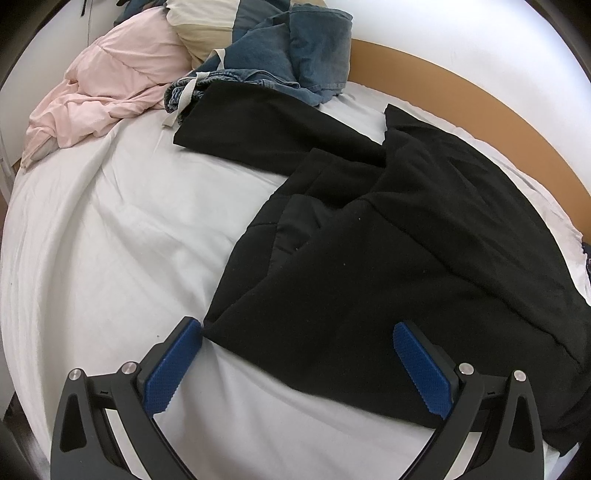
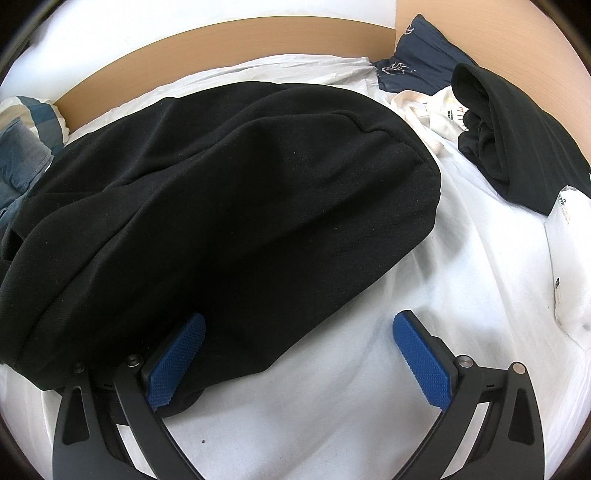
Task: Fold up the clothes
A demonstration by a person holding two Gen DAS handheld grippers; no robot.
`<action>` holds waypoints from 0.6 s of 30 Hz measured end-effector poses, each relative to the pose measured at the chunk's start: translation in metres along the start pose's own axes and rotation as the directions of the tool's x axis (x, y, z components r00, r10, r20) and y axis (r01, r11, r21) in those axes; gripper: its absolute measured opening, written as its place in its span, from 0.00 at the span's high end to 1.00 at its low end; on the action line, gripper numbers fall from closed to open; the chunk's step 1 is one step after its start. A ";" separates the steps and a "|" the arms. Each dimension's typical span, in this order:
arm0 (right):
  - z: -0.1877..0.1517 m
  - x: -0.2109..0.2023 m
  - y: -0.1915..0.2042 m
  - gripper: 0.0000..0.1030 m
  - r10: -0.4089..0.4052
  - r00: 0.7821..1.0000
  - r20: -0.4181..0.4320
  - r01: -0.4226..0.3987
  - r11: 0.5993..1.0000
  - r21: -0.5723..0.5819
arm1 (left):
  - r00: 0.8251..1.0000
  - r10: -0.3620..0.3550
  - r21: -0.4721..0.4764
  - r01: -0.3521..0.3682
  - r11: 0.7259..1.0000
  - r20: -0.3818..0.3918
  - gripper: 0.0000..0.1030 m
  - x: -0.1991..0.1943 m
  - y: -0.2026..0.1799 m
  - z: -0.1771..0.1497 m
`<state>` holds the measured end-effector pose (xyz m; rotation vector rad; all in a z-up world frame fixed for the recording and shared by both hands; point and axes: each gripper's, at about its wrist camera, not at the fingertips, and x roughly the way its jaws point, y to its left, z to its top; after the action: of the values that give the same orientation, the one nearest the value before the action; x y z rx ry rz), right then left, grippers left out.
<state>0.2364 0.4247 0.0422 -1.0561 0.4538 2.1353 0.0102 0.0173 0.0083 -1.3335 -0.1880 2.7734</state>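
Note:
A black garment [image 1: 388, 240] lies rumpled on the white bed sheet [image 1: 110, 240], one sleeve stretched toward the far pile. My left gripper [image 1: 297, 354] is open, its blue pads straddling the garment's near corner; the left pad [image 1: 173, 369] sits just beside the hem edge. In the right wrist view the same black garment [image 2: 229, 206] bulges over the sheet [image 2: 424, 314]. My right gripper [image 2: 299, 354] is open too, with its left pad [image 2: 177, 362] pushed under the garment's near edge and the right pad [image 2: 421, 362] over bare sheet.
A pink duvet [image 1: 107, 85], a pillow [image 1: 207, 26] and blue denim clothes [image 1: 295, 51] are heaped at the far left. A wooden bed frame [image 2: 221, 40] runs along the back. Dark clothes [image 2: 517, 140], a white garment [image 2: 439, 107] and a white bag [image 2: 569, 258] lie at right.

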 end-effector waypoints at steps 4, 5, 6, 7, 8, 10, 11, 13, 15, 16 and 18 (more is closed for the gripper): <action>-0.001 0.001 0.000 0.00 0.000 1.000 0.000 0.000 1.000 0.000 | 1.000 -0.004 -0.002 0.004 1.000 0.001 0.00 0.000 0.001 0.001; -0.001 0.000 0.001 0.00 0.000 1.000 0.000 0.000 1.000 0.000 | 1.000 -0.005 -0.003 0.005 1.000 0.001 0.00 0.000 0.001 0.001; -0.002 0.000 0.002 0.00 0.000 1.000 0.000 0.000 1.000 0.000 | 1.000 -0.008 -0.005 0.008 1.000 0.001 0.00 0.000 0.002 0.001; -0.002 -0.001 0.003 0.00 0.000 1.000 0.000 0.000 1.000 0.000 | 1.000 -0.011 -0.007 0.011 1.000 0.002 0.00 0.000 0.002 0.001; -0.003 -0.001 0.004 0.00 0.000 1.000 0.000 0.000 1.000 0.000 | 1.000 -0.017 -0.010 0.017 1.000 0.003 0.00 -0.001 0.003 0.001; -0.003 -0.001 0.003 0.00 0.000 1.000 0.000 0.000 1.000 0.000 | 1.000 -0.024 -0.008 0.024 1.000 0.002 0.00 -0.003 0.005 -0.001; -0.002 0.000 0.002 0.00 0.000 1.000 0.000 0.000 1.000 0.000 | 1.000 -0.028 -0.006 0.028 1.000 0.001 0.00 -0.004 0.005 -0.003; -0.002 0.000 0.001 0.00 0.000 1.000 0.000 0.000 1.000 0.000 | 0.999 -0.035 -0.001 0.035 0.999 0.000 0.00 -0.007 0.007 -0.005; -0.001 0.002 -0.002 0.00 0.000 1.000 0.000 0.000 1.000 0.000 | 0.999 -0.040 0.005 0.040 0.999 0.000 0.00 -0.009 0.008 -0.008; -0.001 0.002 -0.002 0.00 0.000 1.000 0.000 0.000 1.000 0.000 | 0.999 -0.039 0.006 0.039 0.999 -0.001 0.00 -0.009 0.008 -0.008; 0.000 0.001 -0.002 0.00 0.000 1.000 -0.001 0.000 1.000 0.000 | 0.999 -0.038 0.008 0.038 0.999 -0.001 0.00 -0.010 0.007 -0.008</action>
<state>0.2377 0.4268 0.0415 -1.0571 0.4538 2.1350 0.0224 0.0097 0.0097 -1.3160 -0.1999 2.7396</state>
